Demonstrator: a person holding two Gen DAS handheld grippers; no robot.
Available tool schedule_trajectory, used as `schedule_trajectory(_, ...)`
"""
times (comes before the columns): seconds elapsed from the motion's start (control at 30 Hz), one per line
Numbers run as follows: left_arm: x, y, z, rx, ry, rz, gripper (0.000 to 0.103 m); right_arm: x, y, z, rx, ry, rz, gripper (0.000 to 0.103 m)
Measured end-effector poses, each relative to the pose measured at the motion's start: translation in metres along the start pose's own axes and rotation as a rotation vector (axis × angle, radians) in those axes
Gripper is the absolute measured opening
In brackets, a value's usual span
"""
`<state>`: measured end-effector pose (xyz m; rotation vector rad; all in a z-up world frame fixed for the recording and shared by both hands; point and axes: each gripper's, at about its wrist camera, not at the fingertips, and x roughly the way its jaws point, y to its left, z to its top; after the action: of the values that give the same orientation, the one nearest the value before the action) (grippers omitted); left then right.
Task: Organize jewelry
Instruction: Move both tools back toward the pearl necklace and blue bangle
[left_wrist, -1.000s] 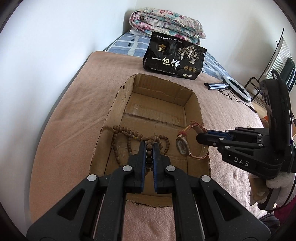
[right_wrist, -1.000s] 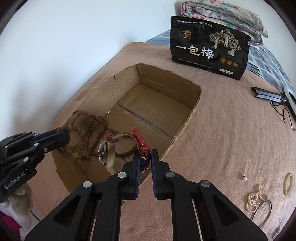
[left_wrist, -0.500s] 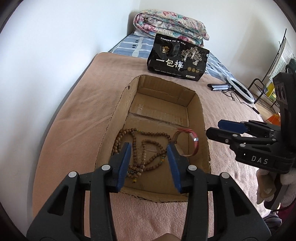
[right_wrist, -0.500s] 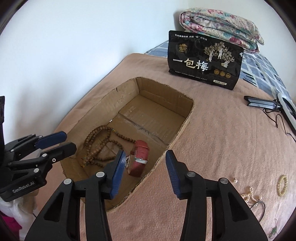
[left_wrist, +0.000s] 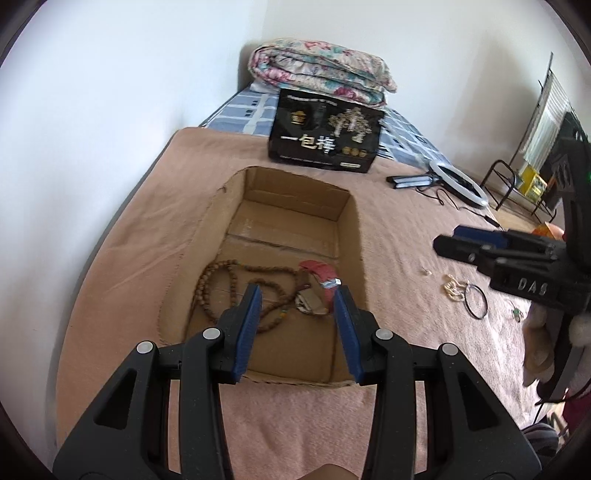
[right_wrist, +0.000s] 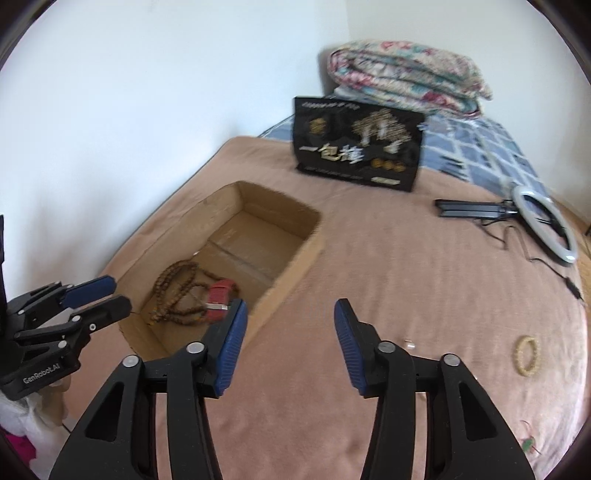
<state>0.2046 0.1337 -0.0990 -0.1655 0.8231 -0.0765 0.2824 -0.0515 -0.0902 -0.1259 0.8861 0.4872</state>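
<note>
A cardboard box (left_wrist: 351, 229) sits sunk in the pink blanket. A brown bead necklace (left_wrist: 218, 273) and a red-strap watch (left_wrist: 317, 273) lie on its floor at the near end. My left gripper (left_wrist: 297, 291) hangs open above them, with nothing between its blue pads. The right wrist view shows the necklace (right_wrist: 177, 284) and watch (right_wrist: 219, 295) in the box (right_wrist: 306, 251). My right gripper (right_wrist: 288, 308) is over the blanket just right of the box, its jaws opening and empty. Each gripper shows in the other's view: left gripper (right_wrist: 119, 294), right gripper (left_wrist: 448, 239).
More jewelry lies on the blanket to the right: a pearl string with a thin bangle (left_wrist: 474, 301), a bead bracelet (right_wrist: 526, 356), a small pearl (right_wrist: 408, 344). A black snack bag (left_wrist: 327, 142), a folded quilt (left_wrist: 321, 75) and a ring light (right_wrist: 546, 229) lie beyond. A white wall runs along the left.
Both grippers opened and let go: the necklace and the watch dropped into the box. Both hands then drew back and up, the right one swinging right over the blanket.
</note>
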Motion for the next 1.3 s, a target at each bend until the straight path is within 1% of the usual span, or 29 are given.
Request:
schedule_trajectory(0.03, -0.001, -0.005, -0.001, 0.008, 0.000, -0.002, 0.041, -0.005, -0.006, -0.002, 0.008, -0.009, -0.005, 0.052)
schedule_trajectory(0.2, -0.001, -0.038, -0.006, 0.058, 0.006, -0.044, 0.041, -0.032, -0.040, -0.011, 0.038, -0.048, -0.043, 0.067)
schedule_trajectory(0.27, 0.001, -0.052, -0.008, 0.077, 0.011, -0.065, 0.041, -0.043, -0.055, -0.015, 0.049, -0.062, -0.055, 0.068)
schedule_trajectory(0.4, 0.007, -0.077, -0.011, 0.099, 0.028, -0.110, 0.041, -0.062, -0.086, -0.025, 0.070, -0.075, -0.096, 0.076)
schedule_trajectory(0.6, 0.024, -0.119, -0.015, 0.152, 0.054, -0.166, 0.041, -0.081, -0.130, -0.045, 0.064, -0.072, -0.192, 0.076)
schedule_trajectory(0.73, 0.040, -0.142, -0.015, 0.179, 0.083, -0.200, 0.041, -0.086, -0.158, -0.061, 0.104, -0.060, -0.211, 0.076)
schedule_trajectory(0.87, 0.059, -0.163, -0.015, 0.196, 0.116, -0.226, 0.041, -0.086, -0.175, -0.075, 0.125, -0.045, -0.231, 0.076)
schedule_trajectory(1.07, 0.086, -0.189, -0.017, 0.236, 0.158, -0.243, 0.041, -0.080, -0.191, -0.092, 0.145, -0.020, -0.229, 0.076)
schedule_trajectory(1.2, 0.104, -0.198, -0.019, 0.224, 0.187, -0.254, 0.041, -0.075, -0.194, -0.102, 0.135, -0.008, -0.212, 0.076)
schedule_trajectory(1.3, 0.118, -0.203, -0.019, 0.214, 0.204, -0.261, 0.041, -0.066, -0.193, -0.112, 0.118, 0.000, -0.175, 0.076)
